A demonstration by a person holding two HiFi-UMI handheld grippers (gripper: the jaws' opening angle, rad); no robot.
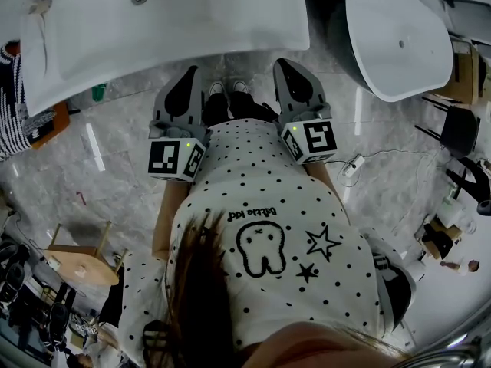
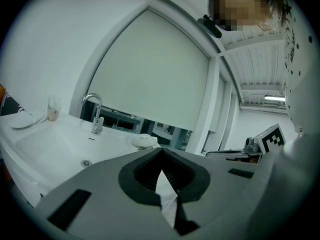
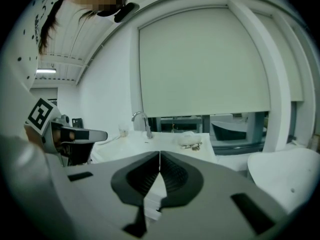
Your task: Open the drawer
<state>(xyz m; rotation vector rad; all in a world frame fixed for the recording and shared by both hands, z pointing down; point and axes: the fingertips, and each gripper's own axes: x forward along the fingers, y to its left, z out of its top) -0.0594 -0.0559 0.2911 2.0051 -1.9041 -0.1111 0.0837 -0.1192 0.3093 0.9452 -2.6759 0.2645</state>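
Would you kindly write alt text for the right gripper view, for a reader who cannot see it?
The right gripper fills the foreground, its grey jaws shut with nothing between them. Beyond it stands a white washbasin with a chrome tap, under a lowered window blind.

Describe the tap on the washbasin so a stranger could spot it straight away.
Find the white washbasin below the big window blind. At its back edge stands the tap, a shiny metal spout curved like a hook. It is the only metal upright there, taller than the clear glass beside it.
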